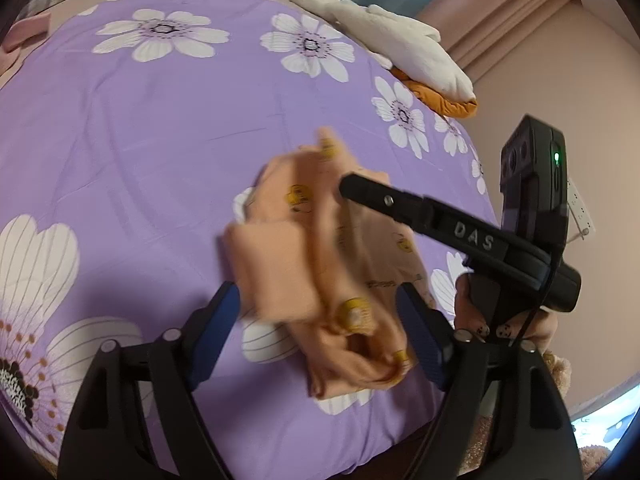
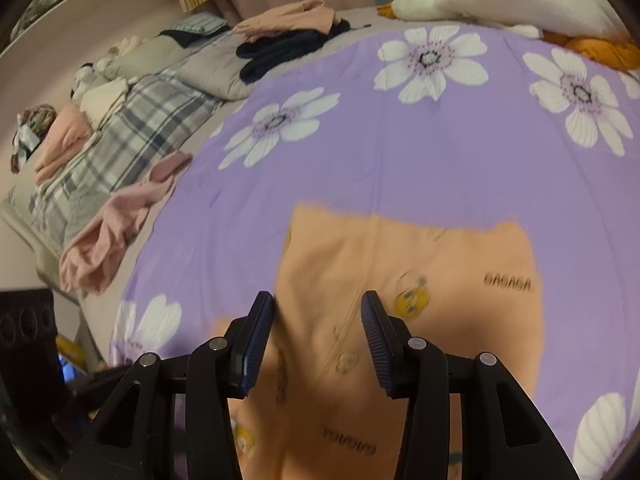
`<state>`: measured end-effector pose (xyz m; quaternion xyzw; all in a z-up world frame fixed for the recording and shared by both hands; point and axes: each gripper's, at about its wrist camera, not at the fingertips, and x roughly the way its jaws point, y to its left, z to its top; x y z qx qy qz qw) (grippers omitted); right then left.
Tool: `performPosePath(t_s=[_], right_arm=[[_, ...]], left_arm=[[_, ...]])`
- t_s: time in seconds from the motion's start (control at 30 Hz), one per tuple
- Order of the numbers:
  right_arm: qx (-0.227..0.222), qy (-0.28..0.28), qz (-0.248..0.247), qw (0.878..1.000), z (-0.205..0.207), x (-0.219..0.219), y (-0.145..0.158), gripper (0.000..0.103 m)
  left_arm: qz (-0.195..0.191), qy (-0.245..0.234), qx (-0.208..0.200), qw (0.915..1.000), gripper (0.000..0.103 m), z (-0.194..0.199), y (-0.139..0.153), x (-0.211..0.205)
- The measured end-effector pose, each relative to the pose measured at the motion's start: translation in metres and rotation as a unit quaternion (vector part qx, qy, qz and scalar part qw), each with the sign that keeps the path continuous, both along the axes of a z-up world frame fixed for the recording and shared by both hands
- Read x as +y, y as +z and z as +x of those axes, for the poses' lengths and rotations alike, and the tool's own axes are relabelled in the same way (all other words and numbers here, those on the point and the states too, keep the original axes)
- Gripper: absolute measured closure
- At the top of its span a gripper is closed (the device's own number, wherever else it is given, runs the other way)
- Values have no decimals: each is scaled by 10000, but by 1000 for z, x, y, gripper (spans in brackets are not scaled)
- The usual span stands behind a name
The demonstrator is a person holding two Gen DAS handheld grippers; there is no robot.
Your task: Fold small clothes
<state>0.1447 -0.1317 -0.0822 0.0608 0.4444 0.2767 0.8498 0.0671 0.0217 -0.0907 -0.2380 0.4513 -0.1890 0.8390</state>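
A small peach garment [image 1: 316,264] with yellow cartoon prints lies bunched and partly folded on the purple flowered bedspread [image 1: 160,128]. My left gripper [image 1: 320,312] is open, its blue pads either side of the garment's near end. The right gripper [image 1: 348,184] reaches in from the right over the garment; its jaws are hidden from this view. In the right wrist view my right gripper [image 2: 318,320] is open just above the blurred peach garment [image 2: 420,280], which spreads flat under and ahead of the fingers.
A white and orange plush goose [image 1: 392,44] lies at the far right bed edge. Pink clothes [image 2: 108,236], dark clothes [image 2: 280,52] and plaid pillows [image 2: 132,128] sit at the left of the bed. A pink wall [image 1: 580,92] is on the right.
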Motion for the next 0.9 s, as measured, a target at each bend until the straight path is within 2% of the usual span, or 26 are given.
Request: performPosePath(t_s=[0.07, 0.17, 0.2, 0.27, 0.37, 0.47, 0.53, 0.6, 0.63, 0.67, 0.7, 0.8, 0.9], right_arm=[[-116, -53, -48, 9999, -2, -7, 5, 55], [-91, -462, -216, 9987, -11, -35, 5, 34], [-52, -594, -240, 9979, -12, -45, 3, 32], [133, -952, -340, 9948, -17, -68, -5, 31], [385, -1166, -400, 9916, -20, -88, -21, 31], [708, -1095, -299, 9910, -23, -95, -40, 31], [885, -1032, -50, 9907, -22, -98, -50, 31], [888, -929, 97, 9917, -19, -96, -53, 31], [861, -878, 121, 9923, -18, -95, -53, 32], [848, -863, 140, 9926, -17, -93, -53, 39], [848, -857, 178, 9926, -18, -91, -53, 45], [677, -860, 34, 9940, -23, -84, -49, 59], [478, -895, -124, 9948, -27, -83, -40, 68]], left_arm=[[-33, -156, 7, 9999, 17, 6, 0, -9], [-12, -271, 213, 9994, 16, 20, -10, -22], [29, -281, 316, 9991, 16, 25, -15, -26], [117, -289, 518, 9982, 17, 35, -28, -35], [111, -329, 793, 9962, 17, 45, -47, -45], [171, -361, 765, 9963, 19, 47, -54, -51], [193, -442, 686, 9965, 20, 47, -55, -55], [112, -439, 686, 9966, 21, 49, -57, -55], [77, -422, 692, 9967, 21, 50, -58, -54], [52, -390, 693, 9968, 28, 51, -58, -54], [62, -351, 689, 9970, 39, 51, -58, -54], [94, -209, 640, 9977, 59, 50, -58, -55], [92, -161, 531, 9984, 68, 45, -47, -58]])
